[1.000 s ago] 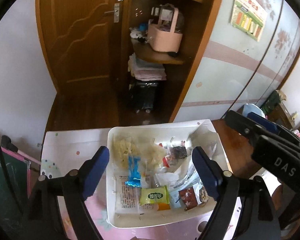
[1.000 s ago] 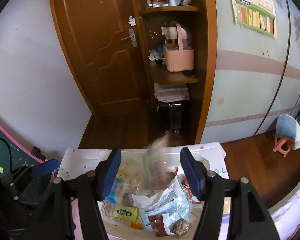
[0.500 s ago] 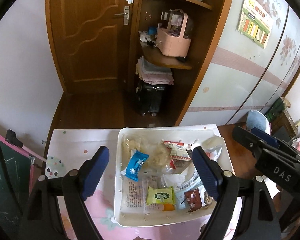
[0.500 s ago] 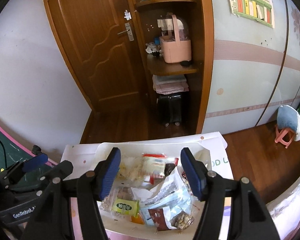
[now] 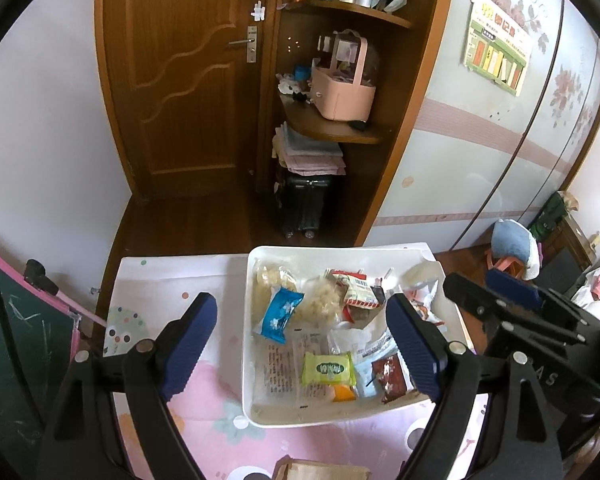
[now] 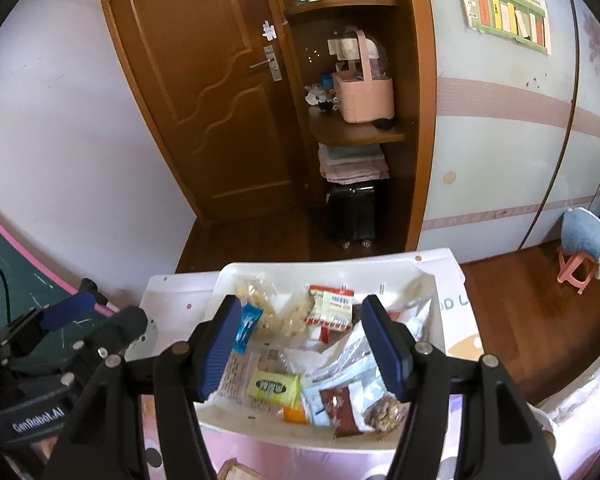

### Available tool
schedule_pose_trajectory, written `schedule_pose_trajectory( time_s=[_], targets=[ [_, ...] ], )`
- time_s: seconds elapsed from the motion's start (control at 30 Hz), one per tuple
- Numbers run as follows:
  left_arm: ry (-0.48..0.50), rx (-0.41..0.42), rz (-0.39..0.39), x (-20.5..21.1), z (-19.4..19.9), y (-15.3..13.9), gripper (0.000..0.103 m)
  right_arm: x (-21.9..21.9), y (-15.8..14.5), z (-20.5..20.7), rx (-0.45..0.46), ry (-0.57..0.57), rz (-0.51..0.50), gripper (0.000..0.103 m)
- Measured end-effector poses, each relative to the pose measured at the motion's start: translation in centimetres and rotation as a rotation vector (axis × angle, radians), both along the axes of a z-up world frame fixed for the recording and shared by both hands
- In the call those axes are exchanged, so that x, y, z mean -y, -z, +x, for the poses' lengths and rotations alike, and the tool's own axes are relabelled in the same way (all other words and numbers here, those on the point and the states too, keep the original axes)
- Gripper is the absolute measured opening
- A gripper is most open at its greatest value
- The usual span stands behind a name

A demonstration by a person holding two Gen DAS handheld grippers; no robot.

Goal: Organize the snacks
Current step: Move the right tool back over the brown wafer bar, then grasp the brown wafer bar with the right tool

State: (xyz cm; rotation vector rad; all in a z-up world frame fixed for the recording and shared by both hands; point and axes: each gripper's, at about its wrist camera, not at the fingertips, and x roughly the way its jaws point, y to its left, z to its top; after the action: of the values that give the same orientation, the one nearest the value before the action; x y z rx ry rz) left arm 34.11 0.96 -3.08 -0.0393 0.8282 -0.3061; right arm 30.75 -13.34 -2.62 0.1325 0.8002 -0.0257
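"GenRobot.AI" marks the left claw (image 6: 80, 312); both it and the right claw (image 6: 302, 346) gape empty above the snack tray (image 5: 340, 254) on the pink-clothed bench (image 5: 180, 276), wooden door (image 5: 180, 80) behind.

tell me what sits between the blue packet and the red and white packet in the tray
A clear bag of pale puffed snacks lies between the blue packet and the red and white packet in the white tray; the left wrist view shows it best.

One white tray (image 5: 252, 360); one green packet (image 5: 328, 368); one blue packet (image 5: 279, 317); two grippers.
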Motion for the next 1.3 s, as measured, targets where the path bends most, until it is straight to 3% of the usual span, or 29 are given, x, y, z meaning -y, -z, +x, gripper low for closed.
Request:
schedule_pose_trajectory(
  time_s=[0.2,0.57,0.73,0.93,1.3],
  targets=[
    [-0.008,-0.009,-0.008,-1.4,-2.4,0.9,0.088,-0.9,1.2,-2.4,-0.02,-0.014,0.003,0.063],
    [-0.042,-0.067,0.003,-3.9,-6.7,5.8,0.088,-3.1,5.8,-8.1,-0.083,-0.068,-0.011,0.063],
    [-0.048,-0.084,0.055,-5.0,-8.9,8.4,0.088,-3.9,7.9,-10.4,-0.109,-0.114,-0.02,0.063],
    [-0.057,-0.219,0.133,-6.8,-11.2,14.4,0.088,-5.4,12.1,-11.8,-0.192,-0.255,-0.071,0.063],
    [-0.143,-0.428,0.144,-9.5,-13.4,22.2,0.088,-8.0,21.5,-11.5,-0.385,-0.524,-0.157,0.063]
  ],
)
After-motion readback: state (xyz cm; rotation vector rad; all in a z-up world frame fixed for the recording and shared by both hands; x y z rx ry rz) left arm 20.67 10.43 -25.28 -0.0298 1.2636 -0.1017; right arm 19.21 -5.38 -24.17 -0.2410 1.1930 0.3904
